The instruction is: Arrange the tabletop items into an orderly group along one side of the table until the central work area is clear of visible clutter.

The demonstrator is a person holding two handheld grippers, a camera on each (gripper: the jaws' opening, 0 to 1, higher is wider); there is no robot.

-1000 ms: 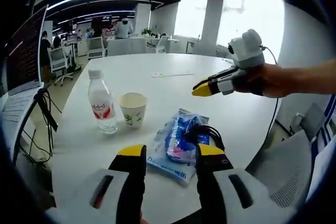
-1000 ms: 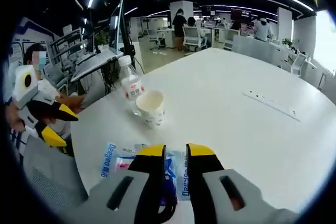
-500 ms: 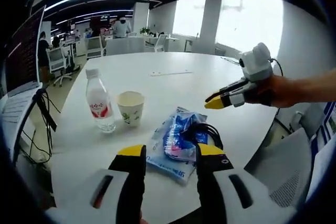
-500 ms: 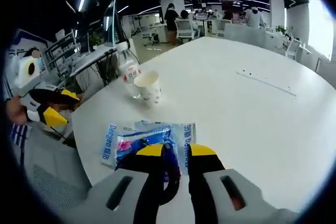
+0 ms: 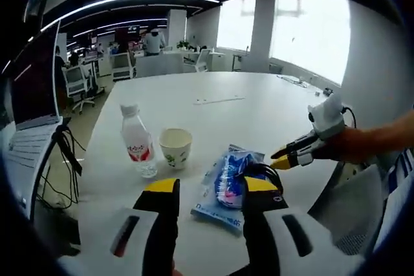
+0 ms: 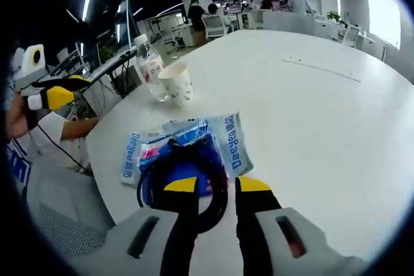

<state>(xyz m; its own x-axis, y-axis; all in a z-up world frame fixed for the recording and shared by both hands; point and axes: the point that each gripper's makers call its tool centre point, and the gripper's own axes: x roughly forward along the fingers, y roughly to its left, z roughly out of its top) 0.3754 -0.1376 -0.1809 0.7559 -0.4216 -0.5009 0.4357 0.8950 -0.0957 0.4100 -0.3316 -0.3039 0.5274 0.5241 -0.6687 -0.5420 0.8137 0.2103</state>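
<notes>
- The left claw [image 5: 210, 189] is spread wide above the near edge of the white table [image 5: 259, 105]; nothing is between its jaws.
- Its right jaw tip lies over the edge of the blue packet [image 5: 229, 182], which is flat on the table with a black cable [image 5: 264, 171] on top; I cannot tell if the jaw touches it.
- The right claw [image 6: 217, 185] has a narrow gap between its jaws, which stand just at the near loop of the cable [image 6: 184, 166]. If they touch it, I cannot tell; they pinch nothing.
- In the left gripper view the right claw [image 5: 284, 158] comes from the right, held by a hand [image 5: 346, 145], low beside the packet.
- A bottle [image 5: 137, 148] with red label stands upright, and a paper cup [image 5: 174, 148] stands just beside it, both near the packet [image 6: 187, 150], toward one side of the table.
- The left claw [image 6: 55, 92] is at the left of the right gripper view, off the table edge.
</notes>
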